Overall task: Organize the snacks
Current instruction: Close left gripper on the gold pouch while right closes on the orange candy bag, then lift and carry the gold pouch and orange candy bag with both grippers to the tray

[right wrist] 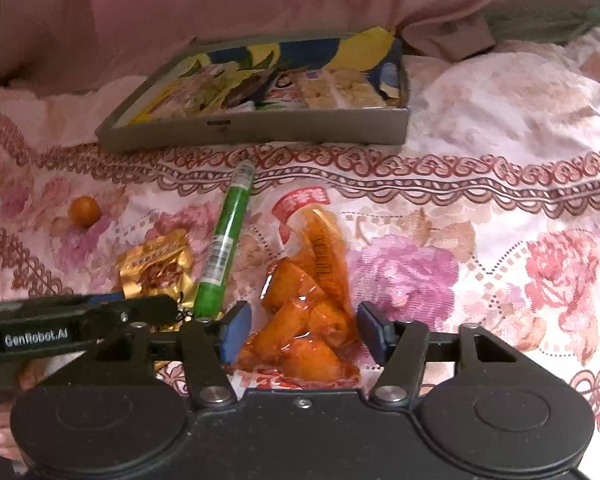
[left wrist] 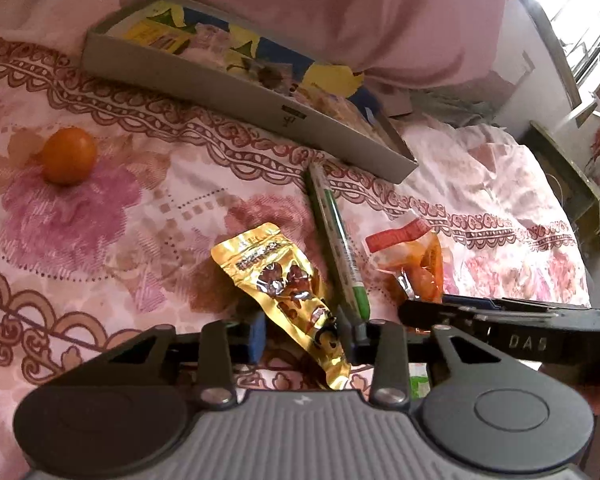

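**Both tongs set down over loose packets, box waiting beyond**

While the grey box (right wrist: 260,132) sits in the upper middle of the right wrist view, already holding several wrappers, four snacks lie loose on the flowered bedspread (right wrist: 500,208) below it. Low in the centre of that view the right tongs (right wrist: 298,330) are spread wide, their blue pads either side of the orange snack pouch (right wrist: 304,308); the pads look just clear of the plastic, so I judge this a grasp lined up but not closed. The spread suits a soft, puffy pouch that needs room before the squeeze.

At the bottom centre of the left wrist view, the left tongs (left wrist: 306,340) are also parted, straddling the lower end of the gold foil packet (left wrist: 288,288). The right-hand finger lies right by the tip of the green tube (left wrist: 338,240) (whether it touches, I cannot tell), and closing could catch the tube along with the foil.

The small orange fruit (left wrist: 69,155) rests well apart at the left of that view, untouched. The tube points toward the box's near wall, just short of it. Most of the sorting seems left to do.
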